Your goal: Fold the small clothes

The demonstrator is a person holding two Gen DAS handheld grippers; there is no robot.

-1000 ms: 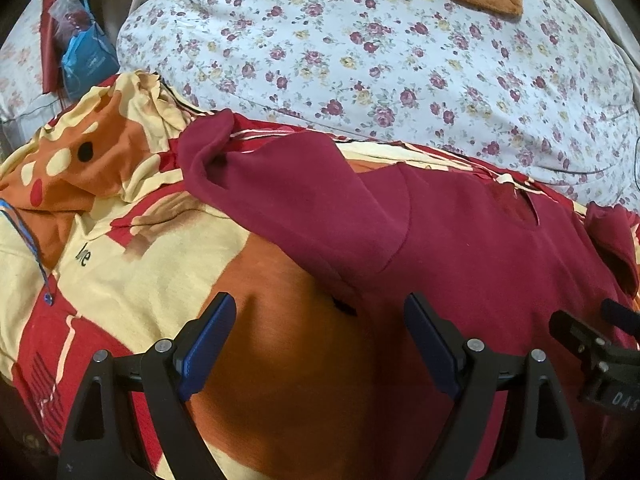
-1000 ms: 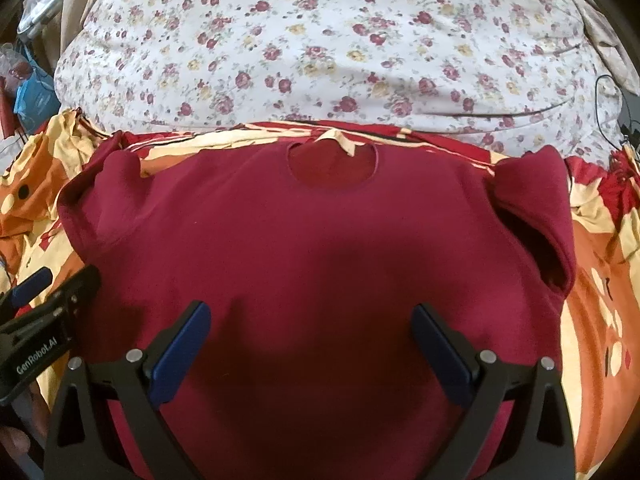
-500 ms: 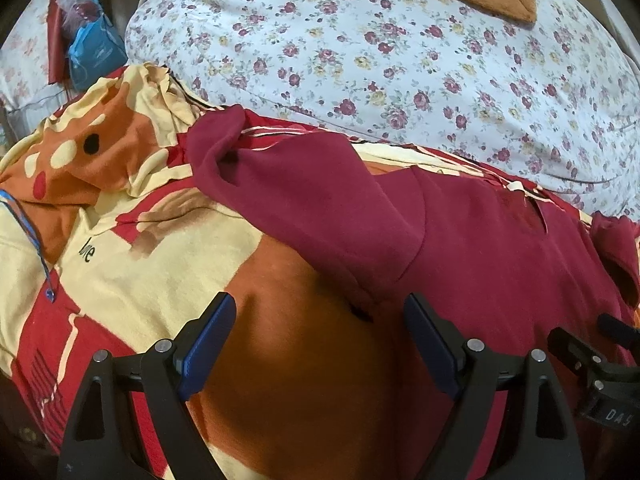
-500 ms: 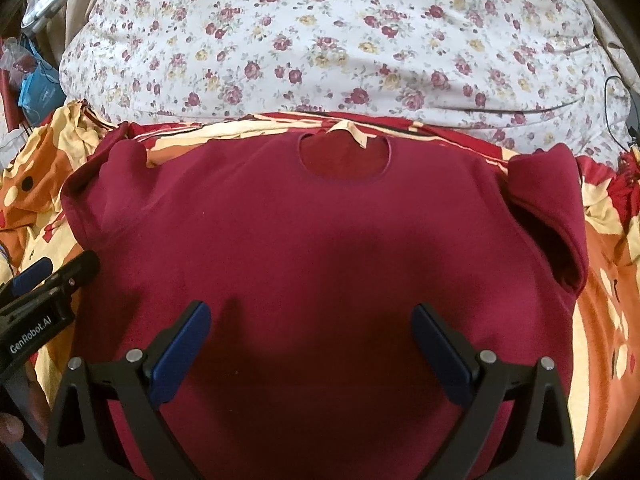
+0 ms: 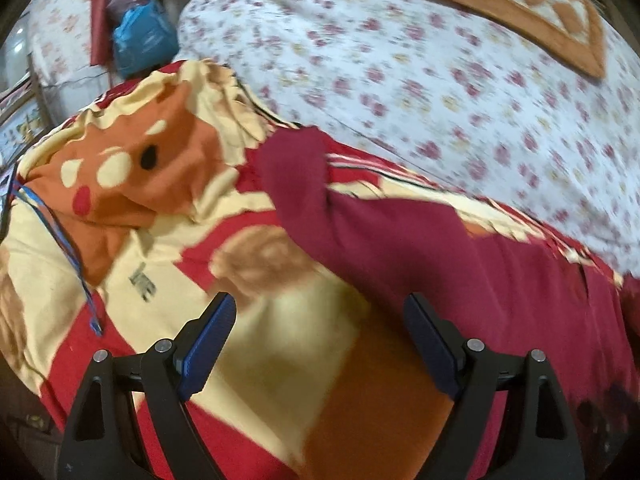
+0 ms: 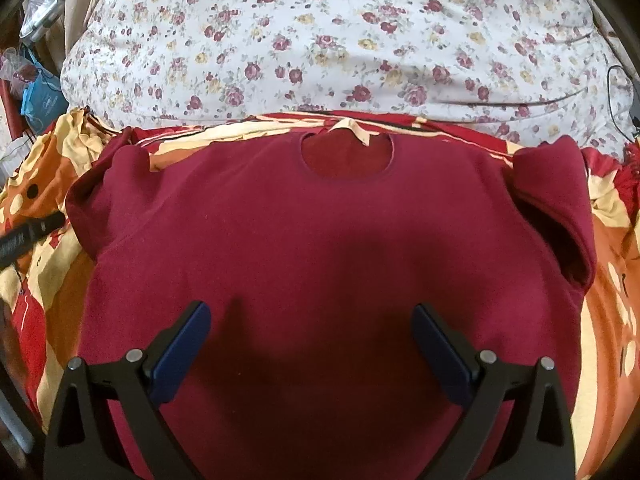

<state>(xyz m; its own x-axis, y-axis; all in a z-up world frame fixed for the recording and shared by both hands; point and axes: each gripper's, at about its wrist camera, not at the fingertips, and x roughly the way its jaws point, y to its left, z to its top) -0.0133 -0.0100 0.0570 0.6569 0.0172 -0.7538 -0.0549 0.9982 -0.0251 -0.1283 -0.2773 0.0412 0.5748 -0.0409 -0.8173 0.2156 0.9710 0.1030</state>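
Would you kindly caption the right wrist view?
Open right gripper poised over a maroon shirt spread flat on a patterned blanket.

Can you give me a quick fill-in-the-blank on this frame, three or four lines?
1. The maroon shirt lies flat with its neckline toward the ____ quilt.
2. Both grippers, left gripper and right gripper, have jaws that are ____.
3. The shirt rests on a blanket printed red, cream and ____.
4. The right gripper hovers over the shirt's ____ half.

Missing words: floral; open; orange; lower
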